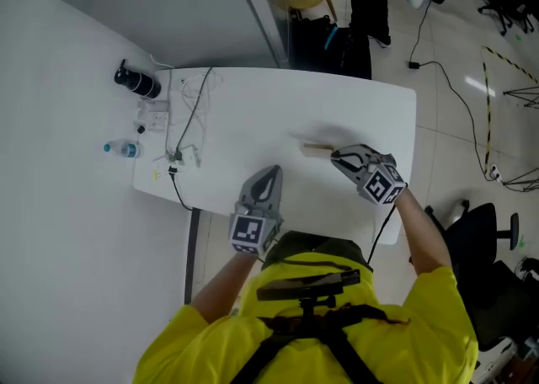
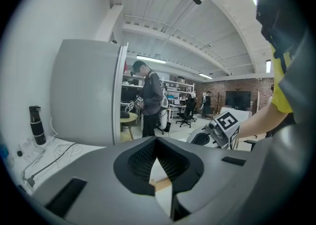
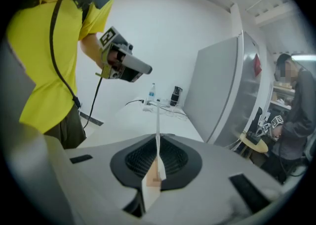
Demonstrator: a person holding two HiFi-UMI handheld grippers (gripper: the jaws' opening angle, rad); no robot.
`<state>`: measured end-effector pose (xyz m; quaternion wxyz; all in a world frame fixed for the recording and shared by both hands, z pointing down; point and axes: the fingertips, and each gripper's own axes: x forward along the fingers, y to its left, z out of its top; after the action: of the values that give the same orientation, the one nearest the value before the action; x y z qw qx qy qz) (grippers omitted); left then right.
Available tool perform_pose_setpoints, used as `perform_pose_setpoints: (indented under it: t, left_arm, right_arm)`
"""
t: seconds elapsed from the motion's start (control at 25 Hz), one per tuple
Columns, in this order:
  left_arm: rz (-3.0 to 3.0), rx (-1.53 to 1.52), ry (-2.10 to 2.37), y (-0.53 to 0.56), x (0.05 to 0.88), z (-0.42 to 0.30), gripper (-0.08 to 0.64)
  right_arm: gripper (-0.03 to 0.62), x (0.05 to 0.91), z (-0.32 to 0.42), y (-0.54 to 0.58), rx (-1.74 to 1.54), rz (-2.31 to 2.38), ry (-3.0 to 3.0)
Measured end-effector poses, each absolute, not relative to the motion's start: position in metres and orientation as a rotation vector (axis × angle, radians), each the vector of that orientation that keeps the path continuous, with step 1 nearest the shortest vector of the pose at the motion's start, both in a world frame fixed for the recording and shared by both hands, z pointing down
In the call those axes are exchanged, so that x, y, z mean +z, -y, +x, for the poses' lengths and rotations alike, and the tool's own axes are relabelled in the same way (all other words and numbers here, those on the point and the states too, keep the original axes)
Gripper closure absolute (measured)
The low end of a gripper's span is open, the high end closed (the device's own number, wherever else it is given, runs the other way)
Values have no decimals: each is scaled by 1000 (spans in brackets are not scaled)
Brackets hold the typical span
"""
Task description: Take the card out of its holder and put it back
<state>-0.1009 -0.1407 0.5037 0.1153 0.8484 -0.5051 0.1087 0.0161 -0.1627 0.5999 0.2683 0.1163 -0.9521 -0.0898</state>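
My right gripper (image 1: 339, 156) is clamped on the thin white card (image 3: 157, 120), which stands edge-on between its pads. The gripper's tips sit at the end of the wooden holder (image 1: 317, 147) that lies on the white table (image 1: 253, 96). I cannot tell whether the card's lower edge is clear of the holder. My left gripper (image 1: 271, 173), jaws together and empty, hangs over the table's near edge, apart from the holder. At the table's far left corner are a black bottle (image 1: 137, 82), a small water bottle (image 1: 122, 149) and loose cables (image 1: 190, 117).
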Motion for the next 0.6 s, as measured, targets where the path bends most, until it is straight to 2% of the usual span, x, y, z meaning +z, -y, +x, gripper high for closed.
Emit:
perform_pose_setpoints:
  t: [0.36,0.6]
  left_arm:
    - [2545,211,1517,132,477,-104,557]
    - [2576,185,1486,124,476,-98,557]
  right_arm:
    - [571,473,15,144,-289,228,2625]
    - [571,445,14,135,-344,230,2600]
